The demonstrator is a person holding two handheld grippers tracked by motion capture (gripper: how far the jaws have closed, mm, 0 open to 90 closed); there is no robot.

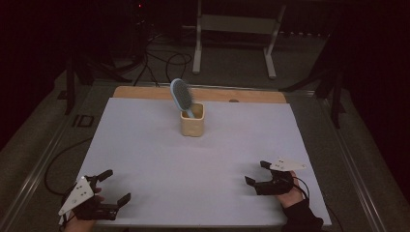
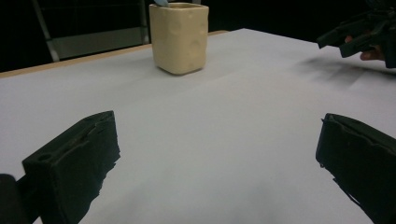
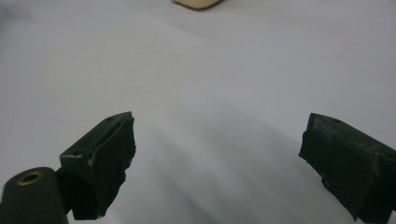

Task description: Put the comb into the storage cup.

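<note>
The blue plastic hairbrush (image 1: 182,96) stands tilted, handle down, in the small cream square cup (image 1: 192,121) near the far middle of the white counter (image 1: 159,159). To lift it well, grab the handle just above the rim and pull straight up. The left gripper (image 1: 114,185) and right gripper (image 1: 256,173) rest at the near corners, fingers (image 2: 74,158) wide apart and holding nothing. Nothing stands in the way.

A white sheet (image 1: 159,164) covers the wooden table (image 1: 145,93); cables (image 1: 164,63) trail behind.
</note>
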